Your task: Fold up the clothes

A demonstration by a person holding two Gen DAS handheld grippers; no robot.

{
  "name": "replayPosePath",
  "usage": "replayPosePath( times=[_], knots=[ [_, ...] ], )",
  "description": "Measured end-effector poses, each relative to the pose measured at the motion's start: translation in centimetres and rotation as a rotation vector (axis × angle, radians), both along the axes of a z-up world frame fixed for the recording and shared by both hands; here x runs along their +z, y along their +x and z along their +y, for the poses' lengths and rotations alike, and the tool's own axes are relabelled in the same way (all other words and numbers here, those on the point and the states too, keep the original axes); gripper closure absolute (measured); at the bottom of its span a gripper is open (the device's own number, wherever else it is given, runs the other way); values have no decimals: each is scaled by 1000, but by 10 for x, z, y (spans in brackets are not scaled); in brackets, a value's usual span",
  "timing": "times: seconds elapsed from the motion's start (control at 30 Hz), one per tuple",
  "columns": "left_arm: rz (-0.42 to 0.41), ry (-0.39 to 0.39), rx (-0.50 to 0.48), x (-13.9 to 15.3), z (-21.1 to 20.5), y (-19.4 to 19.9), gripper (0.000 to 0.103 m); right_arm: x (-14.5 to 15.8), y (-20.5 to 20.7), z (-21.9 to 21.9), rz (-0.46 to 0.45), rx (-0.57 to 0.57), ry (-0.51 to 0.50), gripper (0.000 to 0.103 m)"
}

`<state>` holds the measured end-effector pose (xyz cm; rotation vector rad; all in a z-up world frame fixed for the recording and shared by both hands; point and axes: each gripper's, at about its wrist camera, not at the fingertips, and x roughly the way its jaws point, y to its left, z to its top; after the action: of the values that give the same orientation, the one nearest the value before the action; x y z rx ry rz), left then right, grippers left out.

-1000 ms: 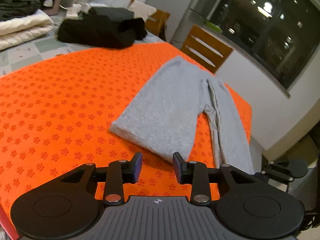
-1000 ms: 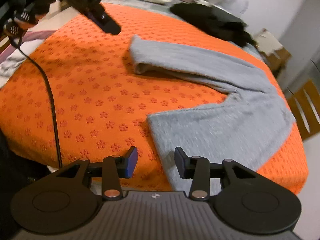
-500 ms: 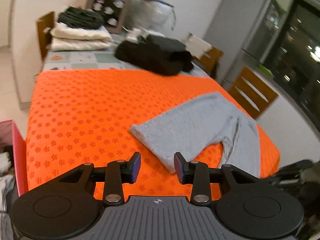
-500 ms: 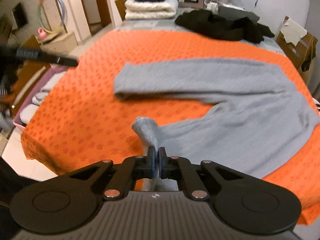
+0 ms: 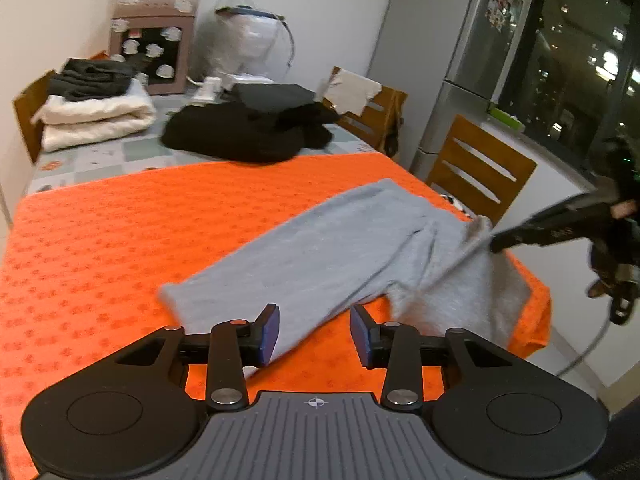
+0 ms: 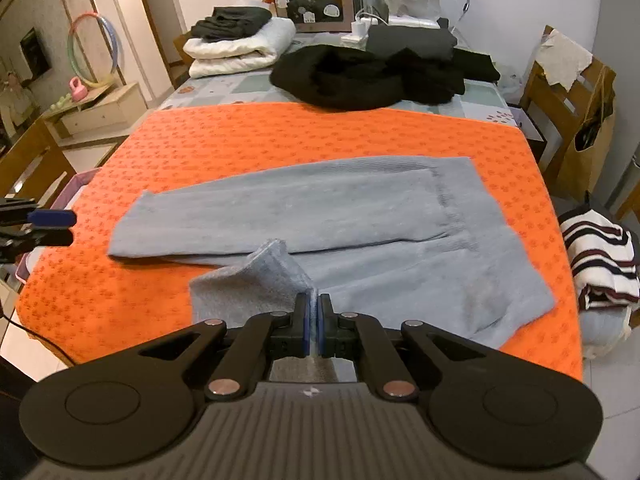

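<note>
The grey trousers lie across the orange worktop, near its right edge. The right tool pinches one leg's hem. The left tool is empty, its jaws opening. The cloth looks soft and limp, so hold it at the hems.

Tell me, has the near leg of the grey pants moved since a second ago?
Yes. The right gripper has lifted its cuff off the orange mat, toward the other leg of the grey pants.

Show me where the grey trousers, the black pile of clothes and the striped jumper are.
grey trousers (image 6: pixel 320 204): right wrist view, on the flat far leg.
black pile of clothes (image 6: pixel 352 76): right wrist view, on the middle of the heap.
striped jumper (image 6: pixel 600 256): right wrist view, on its folded top.
</note>
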<state>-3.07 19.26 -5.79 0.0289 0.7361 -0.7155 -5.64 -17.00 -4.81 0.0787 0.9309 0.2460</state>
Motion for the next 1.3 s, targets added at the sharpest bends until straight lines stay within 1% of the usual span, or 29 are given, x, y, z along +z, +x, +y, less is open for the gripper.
replayPosePath(
  times=[0.13, 0.23, 0.37, 0.53, 0.57, 0.67, 0.8, 0.9, 0.93, 1.0, 1.07, 1.1, 1.17, 1.23, 1.27, 1.3],
  knots=[
    [15, 37, 12, -8, -50, -4, 60, -16, 30, -38, 30, 59, 37, 98],
    [48, 24, 45, -16, -85, -9, 60, -29, 53, -65, 61, 109, 55, 98],
    [67, 44, 76, -30, -126, -14, 60, -45, 73, -93, 105, 137, 88, 98],
    [68, 56, 106, -42, -169, -13, 61, -65, 83, -112, 149, 163, 129, 98],
    [64, 58, 112, -43, -176, -12, 65, -68, 84, -114, 152, 164, 139, 98],
    [57, 66, 128, -47, -194, -7, 72, -70, 86, -119, 144, 158, 162, 98],
    [79, 88, 156, -61, -211, 6, 72, -71, 87, -127, 122, 135, 167, 97],
    [112, 116, 211, -78, -215, 19, 71, -72, 88, -138, 120, 113, 193, 94],
    [116, 105, 226, -80, -215, 21, 71, -71, 87, -143, 123, 108, 210, 93],
    [121, 100, 249, -80, -215, 23, 71, -71, 85, -152, 133, 106, 242, 77],
    [123, 95, 261, -78, -215, 23, 71, -74, 82, -157, 157, 116, 265, 69],
    [126, 90, 265, -78, -215, 23, 71, -78, 81, -157, 172, 121, 268, 68],
    [133, 79, 275, -77, -213, 23, 71, -87, 80, -156, 198, 135, 271, 68],
    [140, 68, 284, -77, -211, 22, 71, -91, 78, -152, 205, 146, 262, 72],
    [139, 64, 286, -75, -210, 22, 71, -90, 78, -150, 199, 152, 256, 86],
    [137, 61, 287, -74, -209, 21, 71, -87, 78, -149, 190, 158, 250, 93]
  ],
)
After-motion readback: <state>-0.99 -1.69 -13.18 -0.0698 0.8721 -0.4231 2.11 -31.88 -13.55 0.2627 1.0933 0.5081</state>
